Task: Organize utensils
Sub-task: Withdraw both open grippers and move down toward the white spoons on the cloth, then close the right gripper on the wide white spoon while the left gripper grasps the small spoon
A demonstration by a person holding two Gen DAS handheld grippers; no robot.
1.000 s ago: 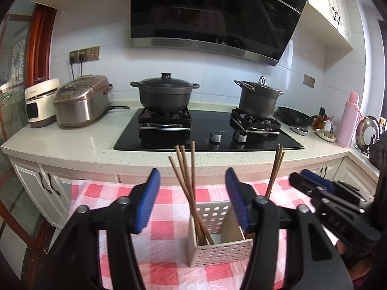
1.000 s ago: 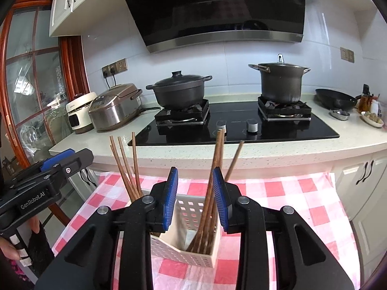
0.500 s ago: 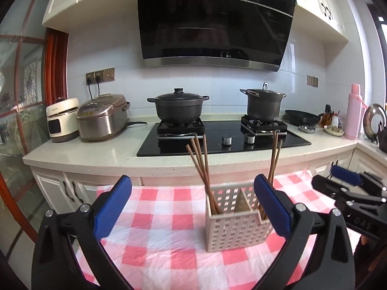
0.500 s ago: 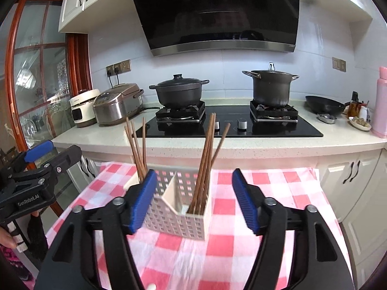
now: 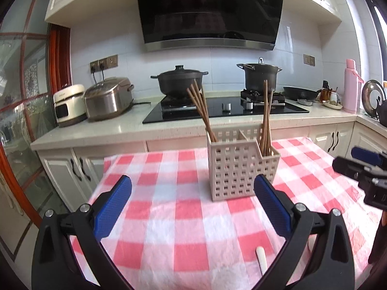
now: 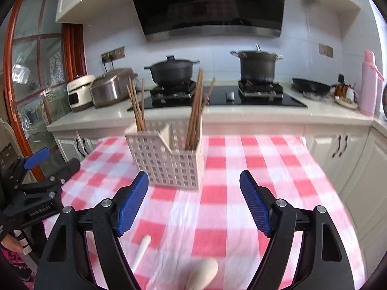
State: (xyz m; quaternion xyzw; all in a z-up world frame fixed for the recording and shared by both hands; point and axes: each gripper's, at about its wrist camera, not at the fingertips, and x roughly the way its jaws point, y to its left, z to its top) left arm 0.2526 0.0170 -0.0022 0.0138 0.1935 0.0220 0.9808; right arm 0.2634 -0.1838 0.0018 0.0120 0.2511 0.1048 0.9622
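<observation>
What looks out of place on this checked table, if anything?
Two pale utensil handles lie loose on the checked cloth near the camera, while every chopstick already stands in the slotted caddy. Nothing looks spilled or broken.

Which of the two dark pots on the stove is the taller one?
The right-hand pot, behind the right chopstick bundle. It is tall and straight-sided; the left pot is low, wide and has a domed, knobbed lid.
</observation>
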